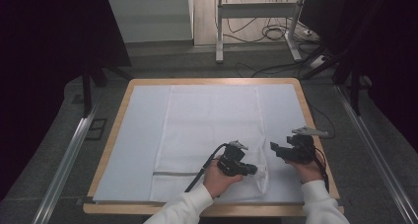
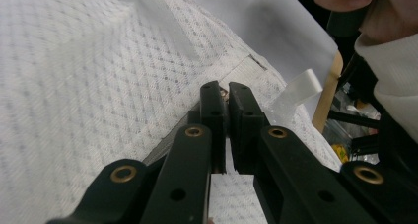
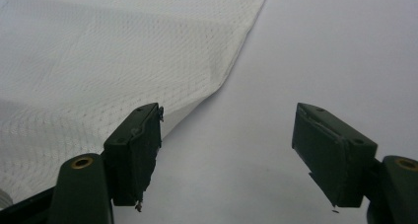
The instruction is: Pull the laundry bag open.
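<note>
While the left gripper (image 1: 250,168) pinches the white mesh cloth (image 1: 207,130) near its front right corner on the table (image 1: 213,81), the right gripper (image 1: 274,148) hovers beside it, jaws wide and empty.

The towel (image 1: 212,130) is white cloth with a matt, open waffle-like weave, bumpy in the left gripper view (image 2: 98,86), and a smoother woven band (image 1: 175,173) runs across it. Under it lies a smooth, matt white sheet (image 1: 140,135), cloth or paper, on a table (image 1: 118,108) with a pale wood edge. The left gripper (image 2: 223,93) and right gripper (image 3: 226,150) are matt black plastic with brass-coloured metal rivets (image 2: 193,131); the 2 pads (image 3: 140,150) of the right gripper look worn at their edges.
</note>
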Tool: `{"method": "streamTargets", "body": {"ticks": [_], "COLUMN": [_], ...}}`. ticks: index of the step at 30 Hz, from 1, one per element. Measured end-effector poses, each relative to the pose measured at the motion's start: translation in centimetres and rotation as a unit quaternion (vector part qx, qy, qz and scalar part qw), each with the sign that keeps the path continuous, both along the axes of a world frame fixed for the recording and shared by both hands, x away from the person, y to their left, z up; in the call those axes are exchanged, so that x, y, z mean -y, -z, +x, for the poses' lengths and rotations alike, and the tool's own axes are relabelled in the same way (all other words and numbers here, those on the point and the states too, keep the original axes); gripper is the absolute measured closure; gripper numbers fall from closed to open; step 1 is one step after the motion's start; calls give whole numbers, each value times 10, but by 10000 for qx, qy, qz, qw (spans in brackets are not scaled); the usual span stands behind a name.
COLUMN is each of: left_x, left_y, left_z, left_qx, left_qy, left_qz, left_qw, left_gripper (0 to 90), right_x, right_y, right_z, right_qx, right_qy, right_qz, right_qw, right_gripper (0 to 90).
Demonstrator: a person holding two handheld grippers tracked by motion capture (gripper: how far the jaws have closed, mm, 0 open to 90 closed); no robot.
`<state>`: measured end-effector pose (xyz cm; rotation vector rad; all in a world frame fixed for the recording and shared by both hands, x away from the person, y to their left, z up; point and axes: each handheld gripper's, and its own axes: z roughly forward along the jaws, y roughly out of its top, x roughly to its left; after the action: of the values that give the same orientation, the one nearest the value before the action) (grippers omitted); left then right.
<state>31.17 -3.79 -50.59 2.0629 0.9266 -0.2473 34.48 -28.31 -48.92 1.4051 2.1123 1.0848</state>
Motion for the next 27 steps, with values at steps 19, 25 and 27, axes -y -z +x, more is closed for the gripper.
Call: {"method": "streamTargets", "body": {"ticks": [19, 25, 27], "left_x": [-6, -4, -4], "left_y": [-5, -4, -4], "left_z": [-2, -3, -3], "left_qx": [80, 95, 119], "left_qy": [-51, -28, -10], "left_qz": [-55, -33, -10], "left_qw": [9999, 9999, 9999], "left_gripper": [867, 867, 867], "right_x": [1, -8, -10], "right_y": [-6, -5, -5], "right_z": [-3, -2, -2], "right_qx": [-777, -1024, -1061], "right_qy": [-138, -312, -331], "right_qz": [693, 830, 853], "right_qw": [9945, 9908, 9901], "right_gripper": [226, 224, 224]}}
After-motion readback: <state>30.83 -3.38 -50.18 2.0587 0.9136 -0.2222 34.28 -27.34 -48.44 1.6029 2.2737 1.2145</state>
